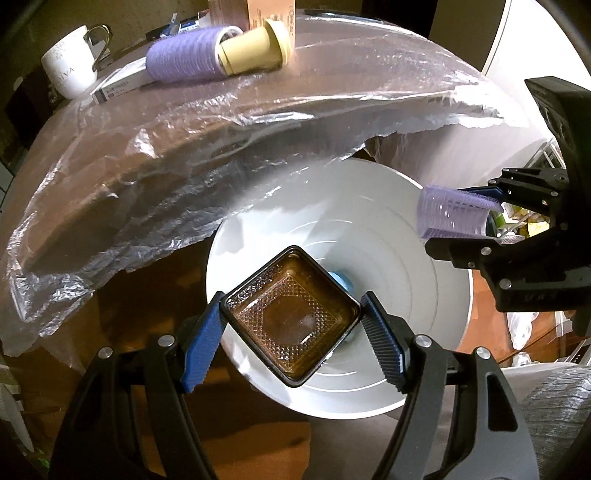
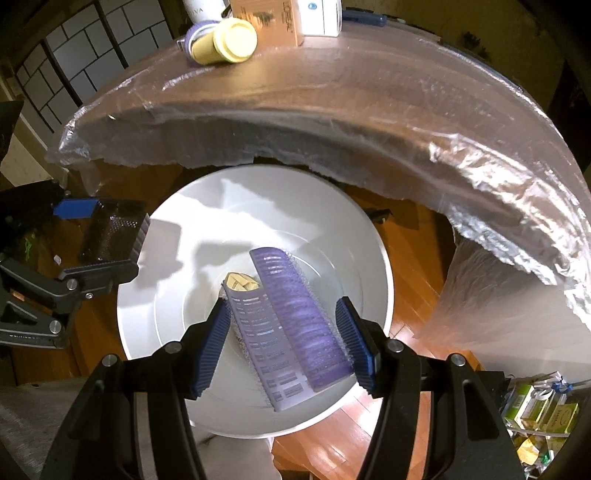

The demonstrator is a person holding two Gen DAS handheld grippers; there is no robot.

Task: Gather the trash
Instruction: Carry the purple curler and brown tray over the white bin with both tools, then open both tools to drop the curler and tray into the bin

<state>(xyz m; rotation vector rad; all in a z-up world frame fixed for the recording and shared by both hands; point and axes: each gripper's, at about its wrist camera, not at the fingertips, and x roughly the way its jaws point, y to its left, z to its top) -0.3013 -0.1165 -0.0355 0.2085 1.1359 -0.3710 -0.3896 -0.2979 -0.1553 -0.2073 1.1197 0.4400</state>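
My left gripper (image 1: 291,328) is shut on a small square brown plastic tray (image 1: 291,317) and holds it over the open white bin (image 1: 424,369). My right gripper (image 2: 286,347) is shut on a purple hair roller (image 2: 295,325), also above the bin (image 2: 155,332). In the left wrist view the right gripper (image 1: 491,221) with the roller (image 1: 450,218) hangs over the bin's right rim. In the right wrist view the left gripper (image 2: 99,236) holds the tray (image 2: 110,229) at the bin's left rim. A crumpled yellowish piece (image 2: 242,282) lies at the bin's bottom.
A table covered in clear plastic sheet (image 1: 184,147) stands behind the bin. On it lie another purple roller (image 1: 184,55), a cream tube (image 1: 255,48), a white mug (image 1: 72,61) and boxes (image 2: 280,18). Packets (image 2: 535,413) sit on the floor at right.
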